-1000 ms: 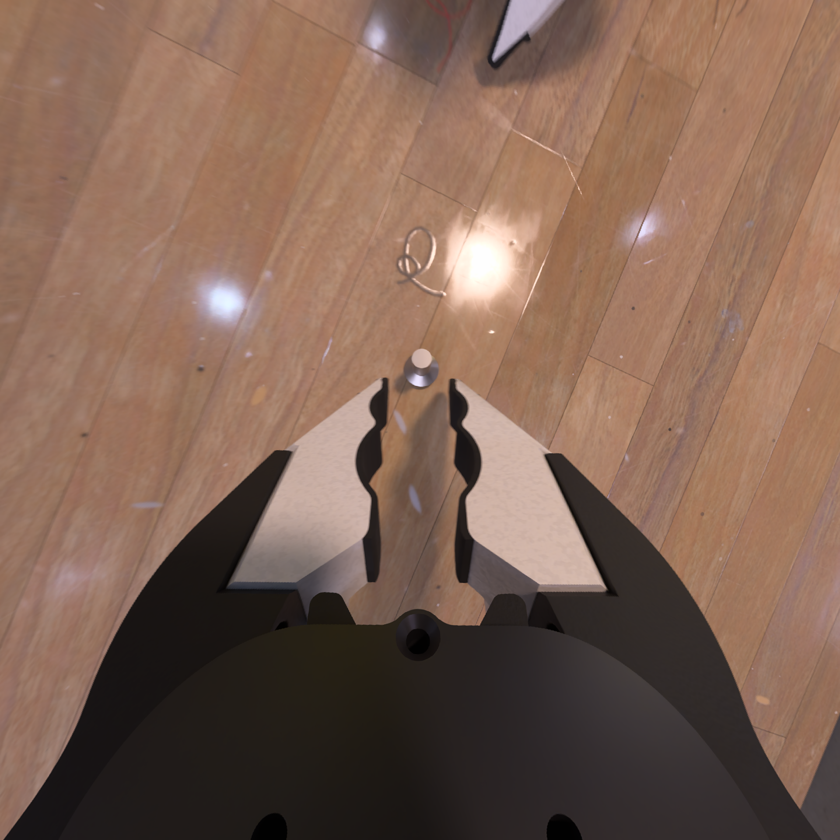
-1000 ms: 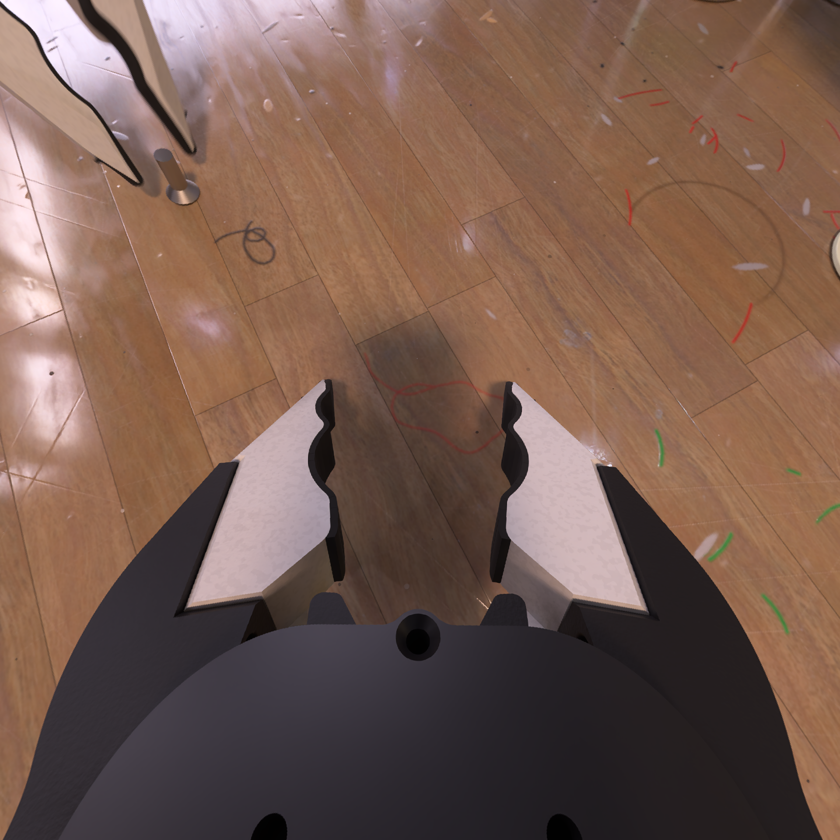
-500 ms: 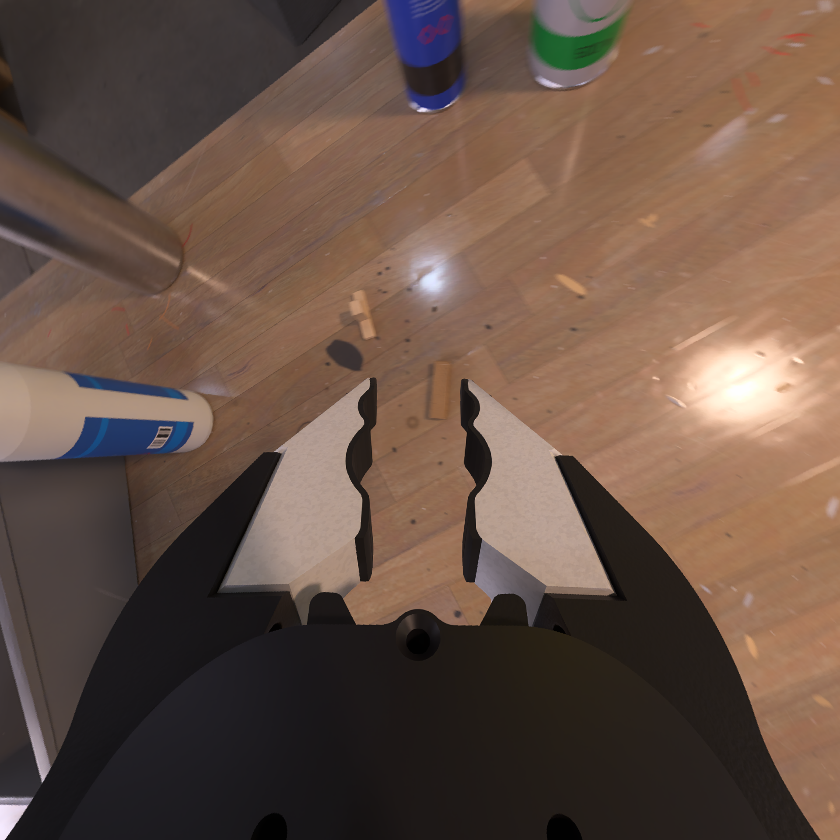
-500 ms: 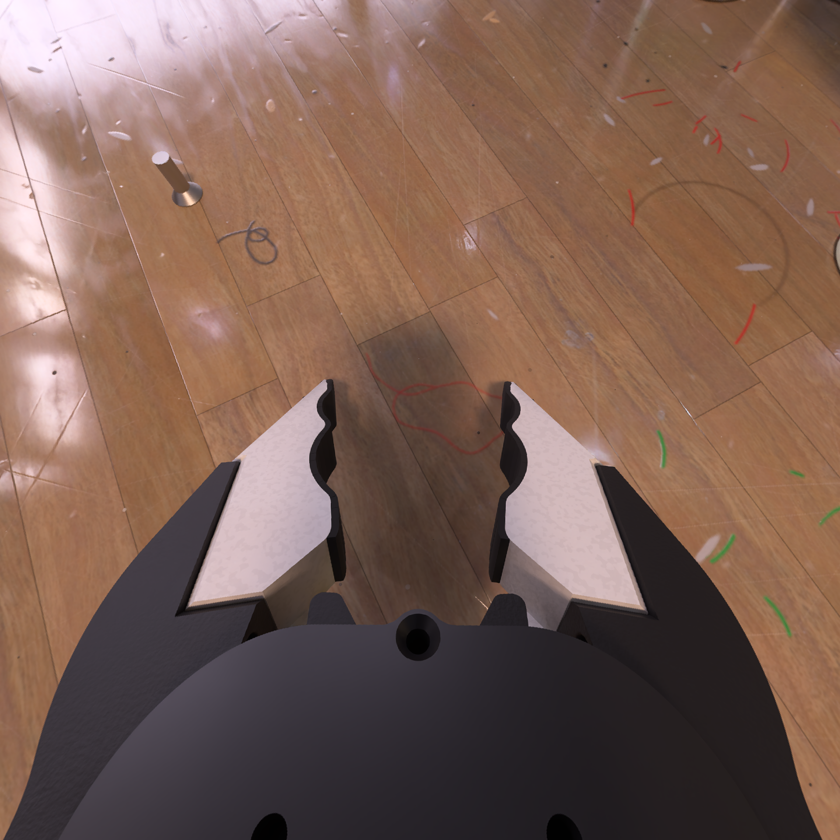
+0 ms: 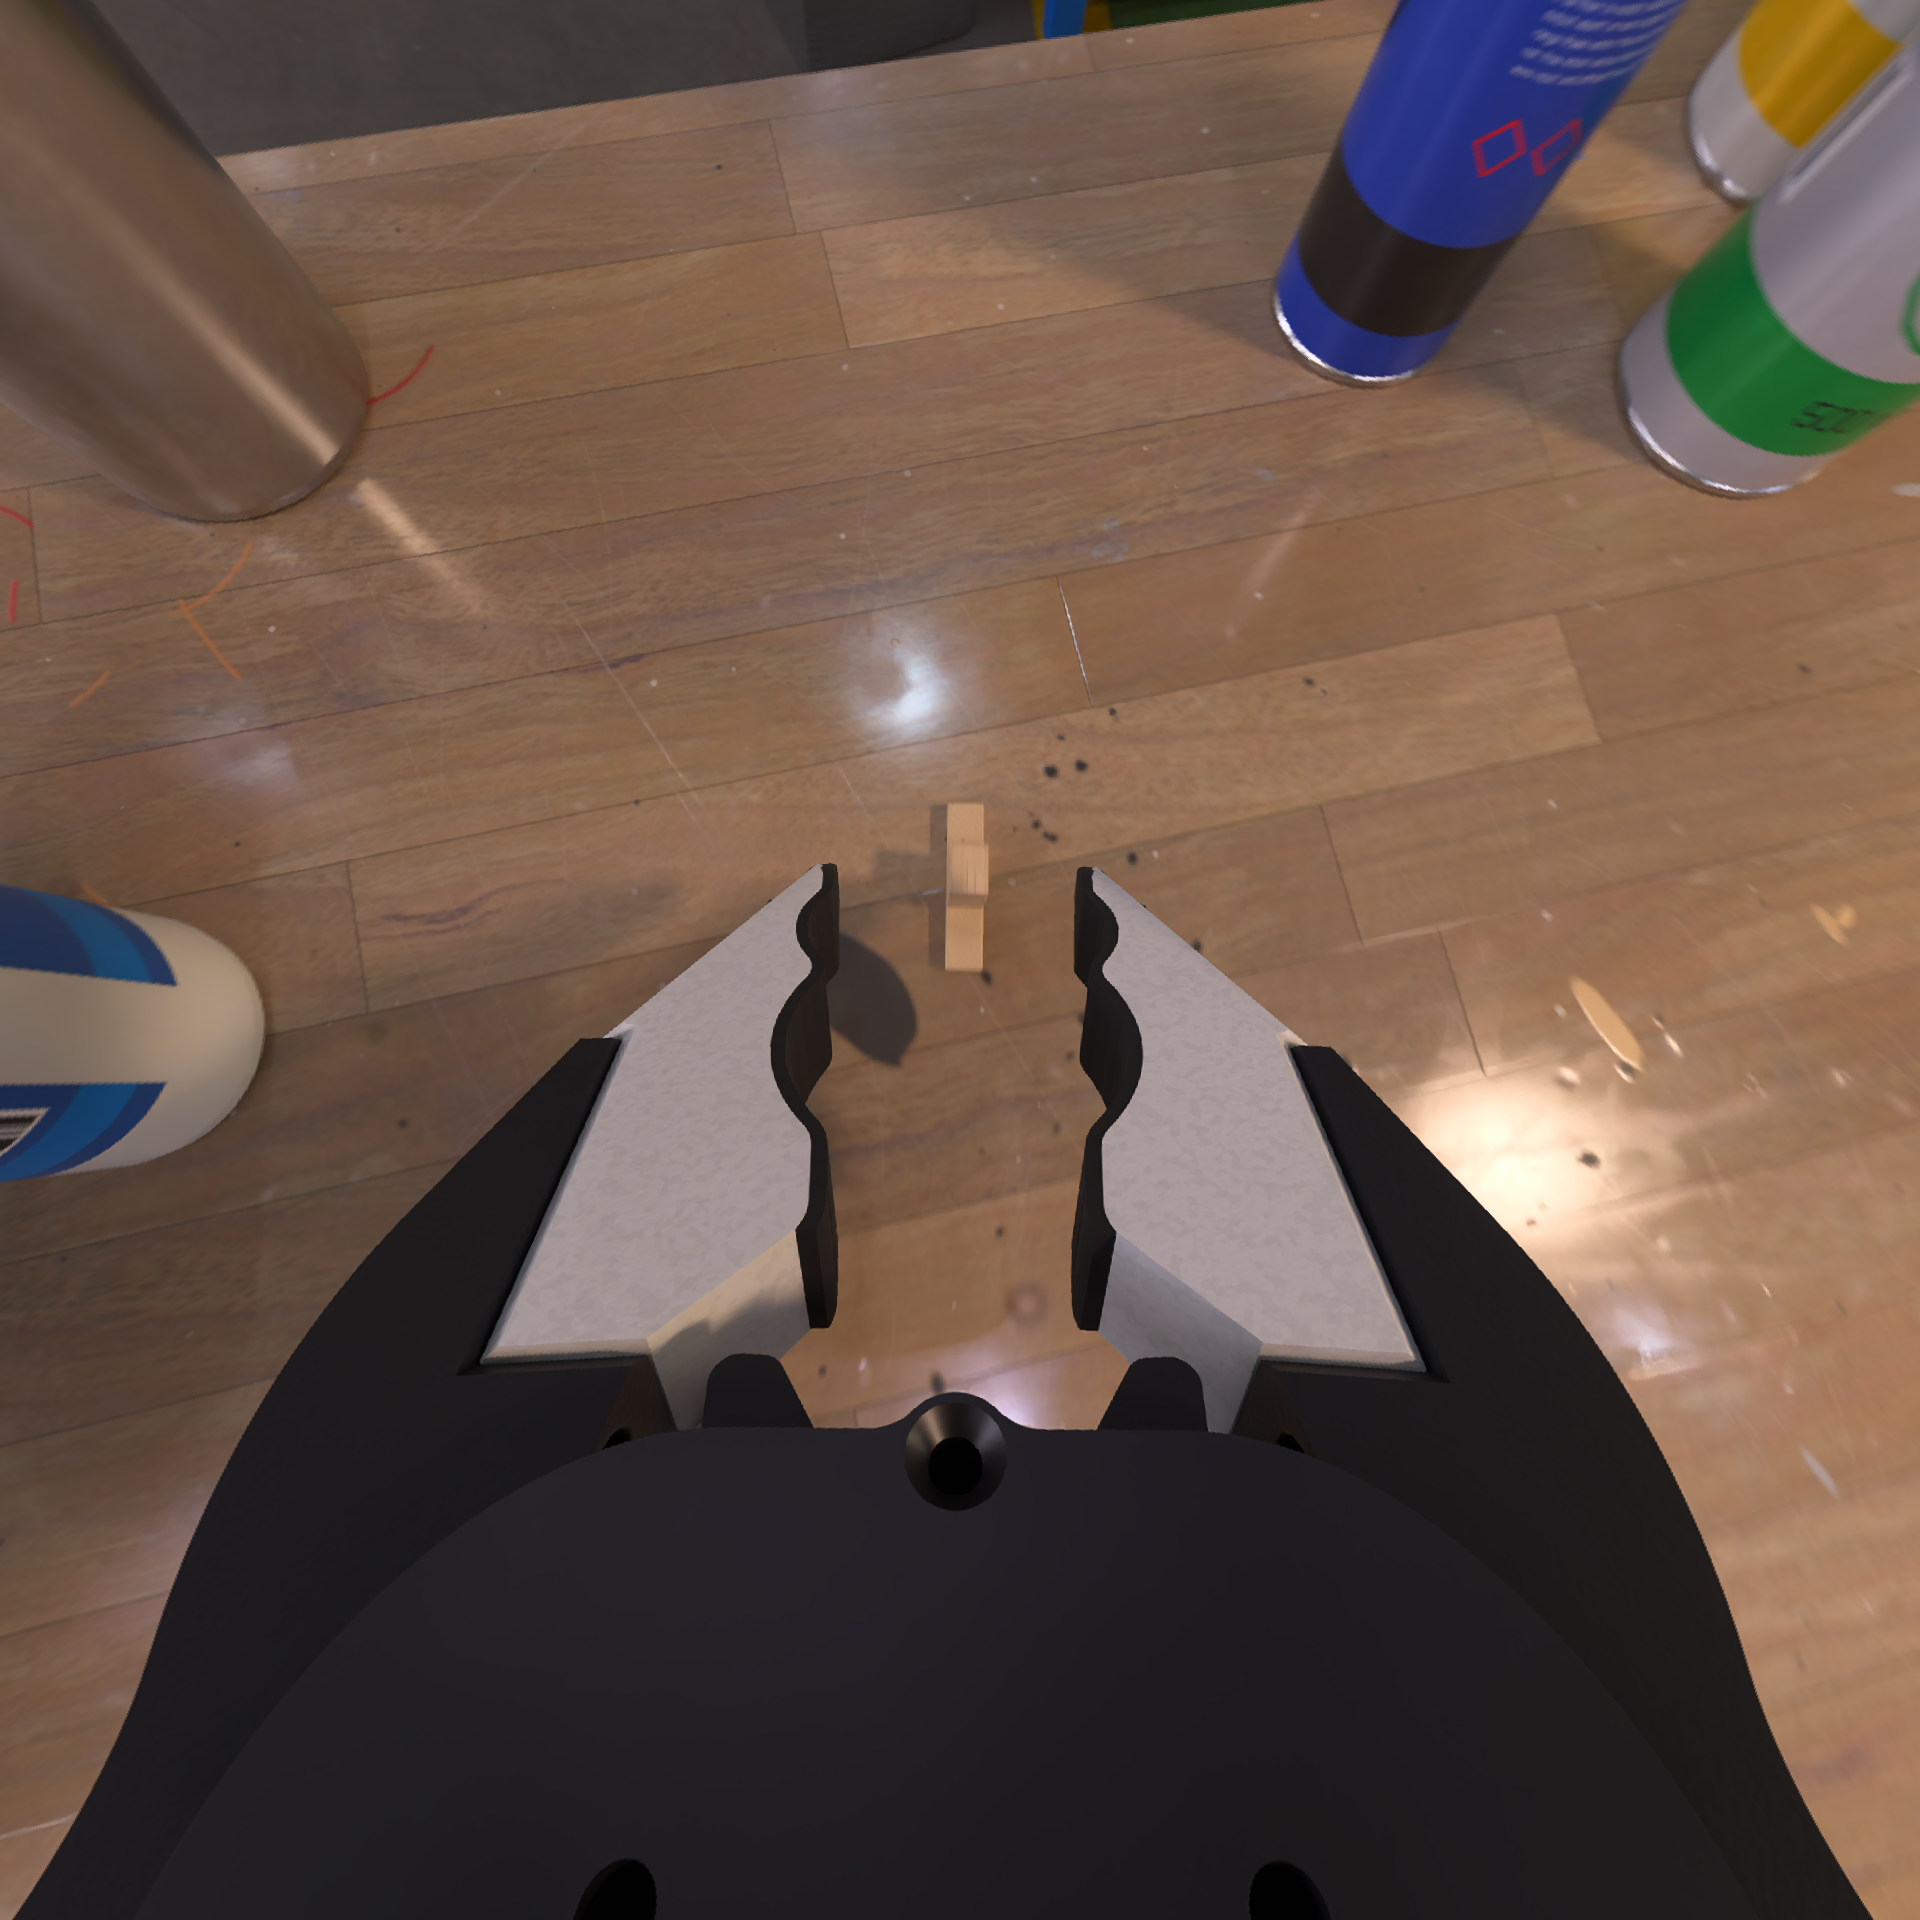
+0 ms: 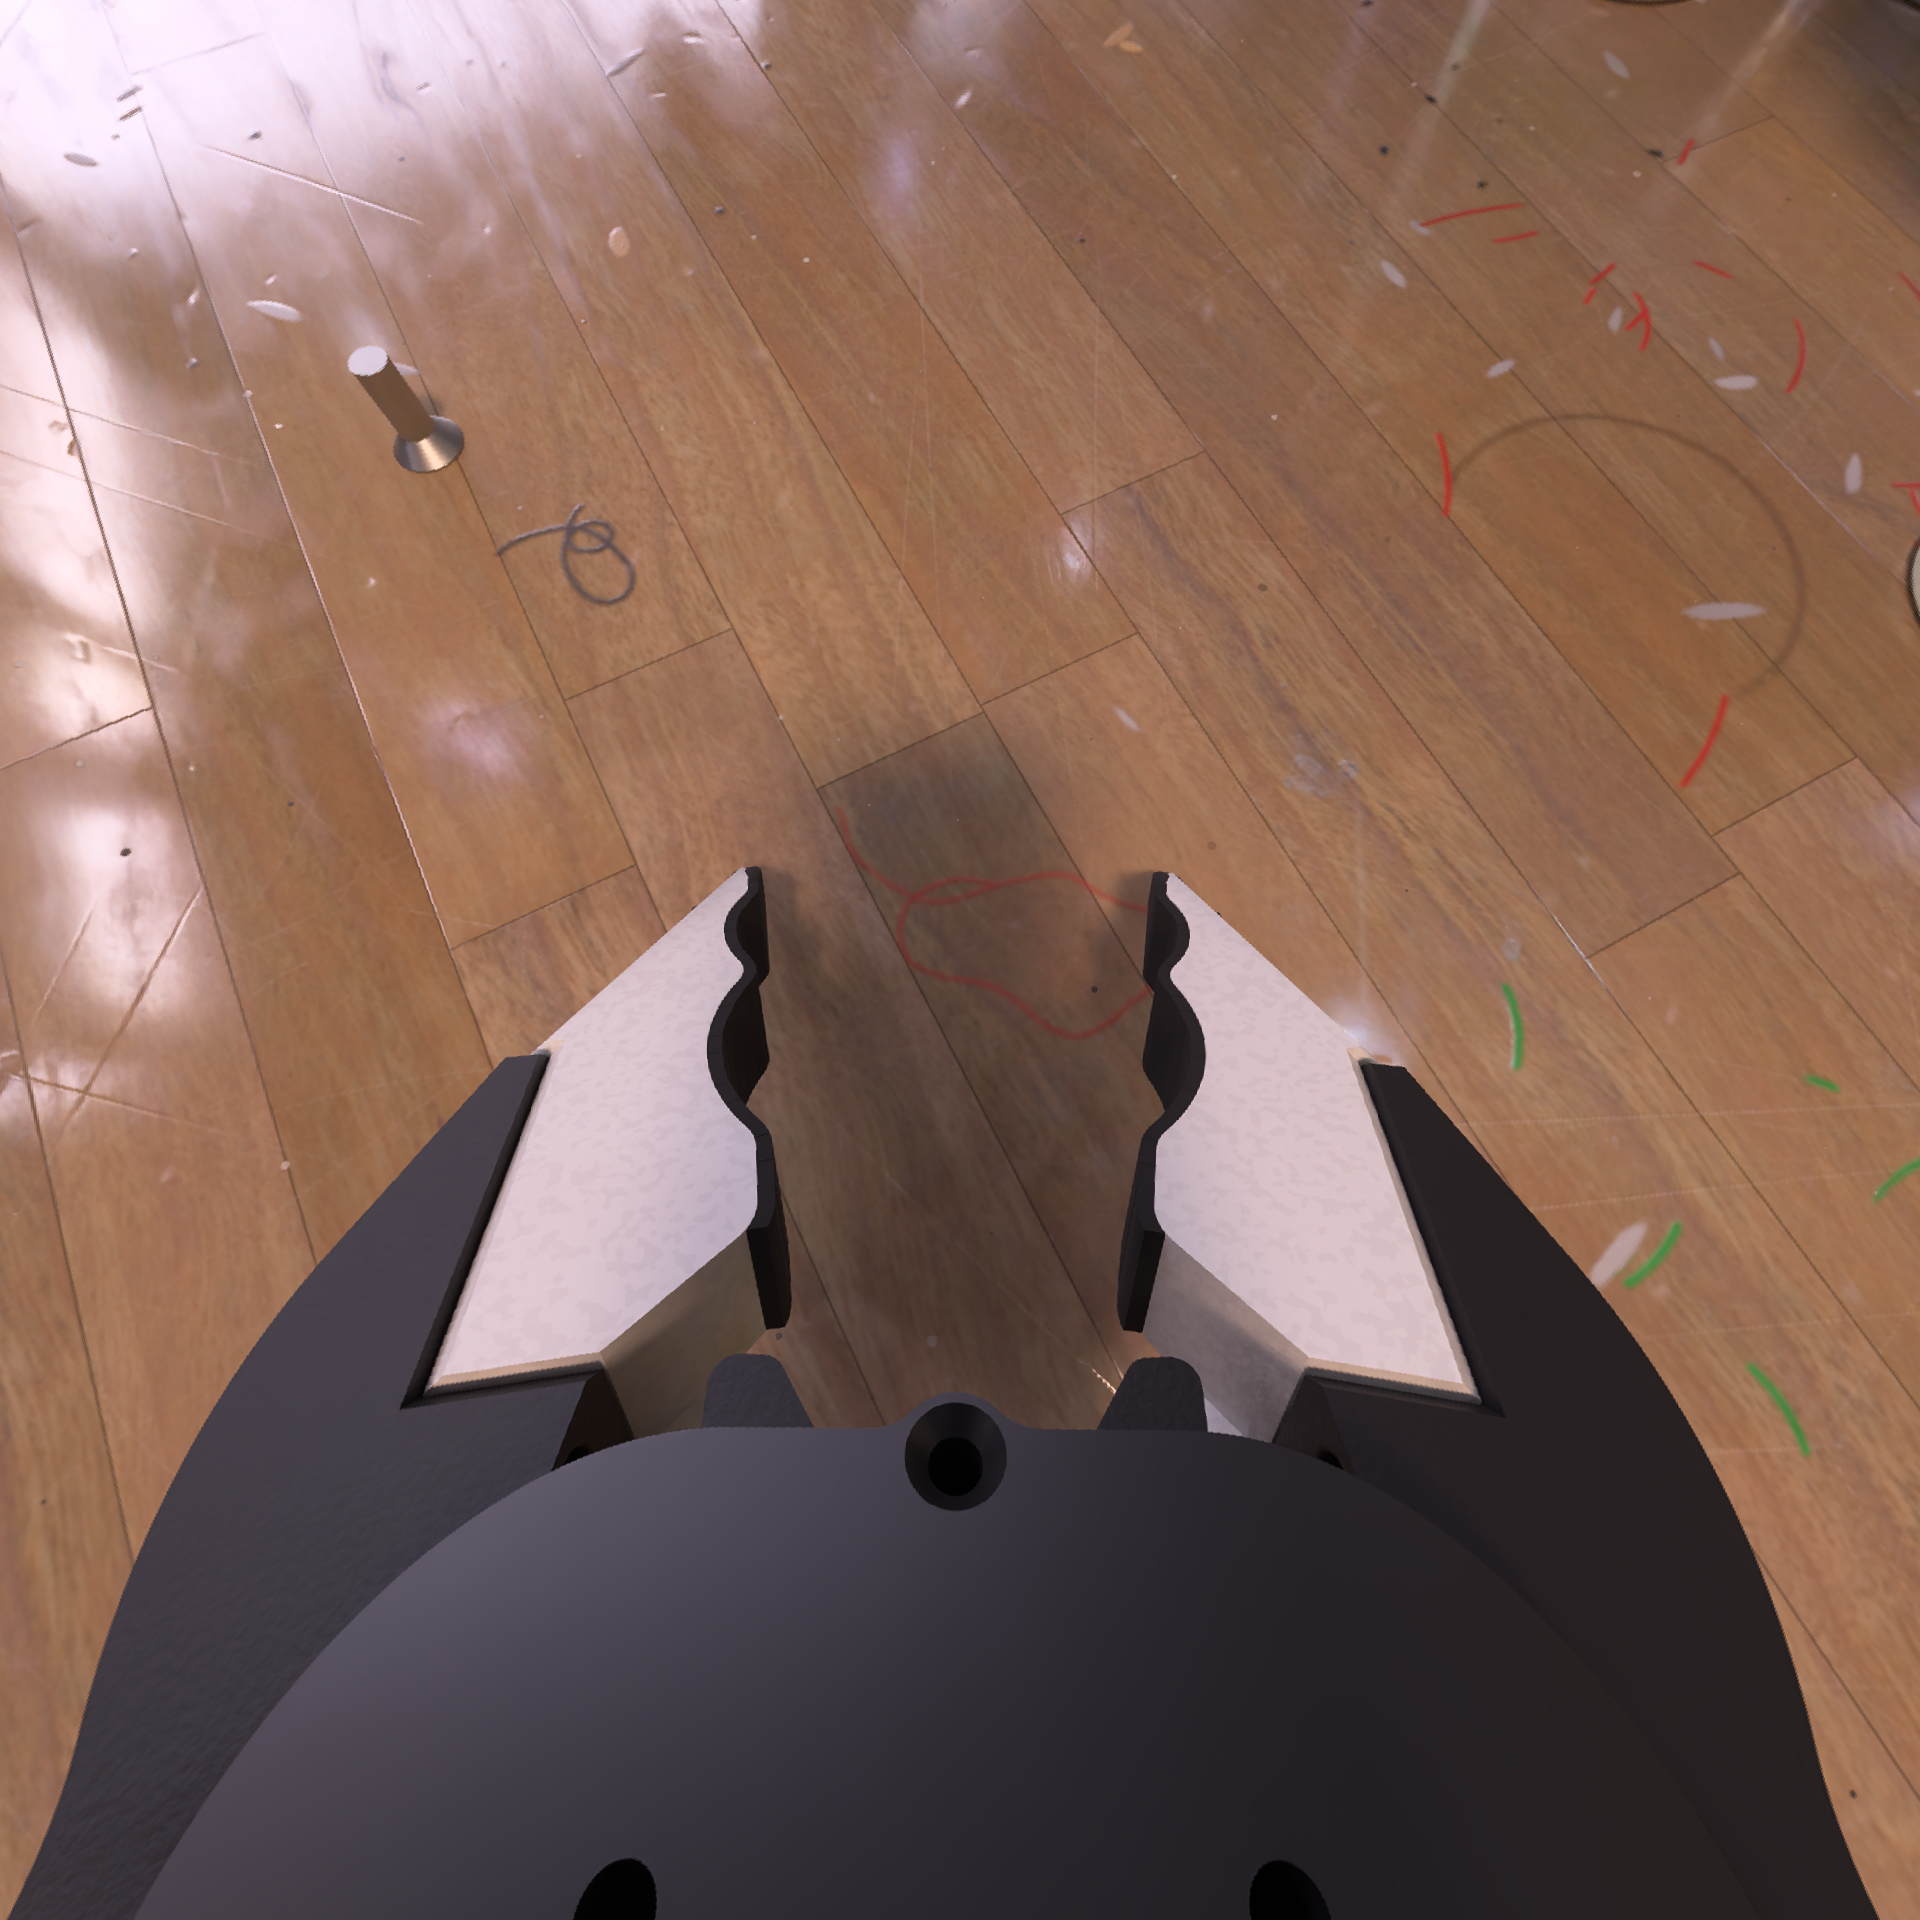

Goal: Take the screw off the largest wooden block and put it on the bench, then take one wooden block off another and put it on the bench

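In the left wrist view, a small stack of pale wooden blocks (image 5: 962,935) lies on the wooden bench (image 5: 1039,520), one short block (image 5: 972,871) resting across a longer one. My left gripper (image 5: 954,878) is open and empty, just above the stack, with its fingertips on either side of it. In the right wrist view, the metal screw (image 6: 407,410) stands head-down on the bench at the far left, away from any block. My right gripper (image 6: 956,881) is open and empty, hovering over bare bench.
A steel cylinder (image 5: 156,260) stands at the far left and a white-and-blue tube (image 5: 104,1049) lies at the left. A blue can (image 5: 1434,208), a green-banded can (image 5: 1787,343) and a yellow-banded can (image 5: 1787,94) stand at the far right. The bench's far edge (image 5: 520,125) is close behind.
My left gripper has left the screw standing on the bench and travelled to the wooden blocks, which now sit between its fingertips. It is gone from the right wrist view. My right gripper has not moved.
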`<state>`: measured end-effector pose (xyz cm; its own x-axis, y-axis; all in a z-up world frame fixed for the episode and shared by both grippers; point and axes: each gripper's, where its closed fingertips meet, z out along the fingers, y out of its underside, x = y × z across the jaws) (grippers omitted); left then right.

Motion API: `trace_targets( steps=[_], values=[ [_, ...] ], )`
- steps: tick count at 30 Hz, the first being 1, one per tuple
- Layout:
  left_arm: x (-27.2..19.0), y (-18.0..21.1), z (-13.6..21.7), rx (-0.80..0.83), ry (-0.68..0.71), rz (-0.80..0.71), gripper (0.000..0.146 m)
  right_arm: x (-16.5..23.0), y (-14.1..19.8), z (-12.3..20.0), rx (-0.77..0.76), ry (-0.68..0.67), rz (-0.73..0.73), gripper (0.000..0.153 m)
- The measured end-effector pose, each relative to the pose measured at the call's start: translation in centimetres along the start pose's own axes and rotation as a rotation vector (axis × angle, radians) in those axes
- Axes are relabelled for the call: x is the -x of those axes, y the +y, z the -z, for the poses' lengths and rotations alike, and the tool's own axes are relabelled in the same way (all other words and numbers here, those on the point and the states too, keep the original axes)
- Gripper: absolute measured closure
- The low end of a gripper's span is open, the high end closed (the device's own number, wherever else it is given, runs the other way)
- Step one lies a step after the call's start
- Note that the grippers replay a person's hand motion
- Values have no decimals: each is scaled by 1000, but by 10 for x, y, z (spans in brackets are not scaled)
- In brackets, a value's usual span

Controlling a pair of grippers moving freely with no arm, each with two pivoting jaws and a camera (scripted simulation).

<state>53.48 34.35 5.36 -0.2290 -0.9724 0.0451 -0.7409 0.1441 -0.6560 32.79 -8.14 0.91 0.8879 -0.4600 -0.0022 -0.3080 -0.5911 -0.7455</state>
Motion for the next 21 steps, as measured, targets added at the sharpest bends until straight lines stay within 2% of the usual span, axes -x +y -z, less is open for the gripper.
trace_targets(
  steps=[7, 8, 11, 14, 17, 21],
  values=[
    [5, 17, -37, 92, -85, 4, 103, 0, 0, 0, 0, 1, 0, 79],
    [4, 17, -39, 77, -83, -2, 108, 0, 0, 0, 0, 1, 0, 79],
    [-2, 20, -38, 97, -48, -59, 138, 0, 0, 0, 0, 0, 0, 79],
    [-5, 19, -32, 109, -47, -115, 137, 0, 0, 0, 0, -5, 7, 79],
    [-10, -6, -7, -2, -69, -133, 137, -1, -1, -1, -1, -8, 9, 81],
    [-38, -54, 64, -239, -94, -187, 138, -2, -1, -1, -1, -3, 10, 82]
  ],
)
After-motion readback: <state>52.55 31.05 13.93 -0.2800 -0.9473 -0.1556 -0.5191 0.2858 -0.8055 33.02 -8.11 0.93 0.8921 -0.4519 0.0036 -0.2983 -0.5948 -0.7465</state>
